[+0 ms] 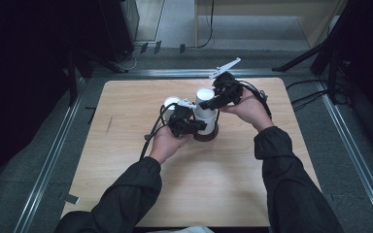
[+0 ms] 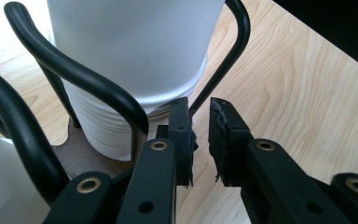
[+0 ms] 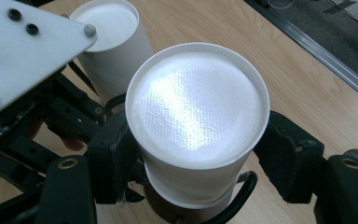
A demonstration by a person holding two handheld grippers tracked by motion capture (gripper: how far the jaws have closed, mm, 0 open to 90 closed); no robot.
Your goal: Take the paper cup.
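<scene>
Looking down from the high view first: light wood table [image 1: 126, 121], my two hands in dark sleeves meeting at the middle. My left gripper [image 1: 188, 125] sits low at the base of a black wire rack [image 1: 209, 133], and my right gripper [image 1: 219, 99] is up at the top of a white cup [image 1: 205, 102]. A second white cup [image 1: 171, 102] stands just behind the left gripper. So two cups, one rack.

Left gripper view: my left gripper [image 2: 199, 140] has its jaws narrow, only a thin gap between the chewed-up, ragged pads [image 2: 223, 135]. A thin rack wire [image 2: 205, 93] runs down toward that gap, but I can't tell if it's actually pinched. The cup [image 2: 135, 46] in front is smooth frosted plastic up top, with finely ribbed sides lower down. Thick, glossy black rack tubes [image 2: 84, 79] curve around it, over a brown base [image 2: 74, 149].

Right gripper view: my right gripper [image 3: 196, 154] is clamped on the cup [image 3: 196, 102], one pad on each side below the rim. Its flat round top has a fine woven-looking texture. The other cup [image 3: 109, 32] stands behind, with the left gripper's white plate [image 3: 23, 46] alongside.
</scene>
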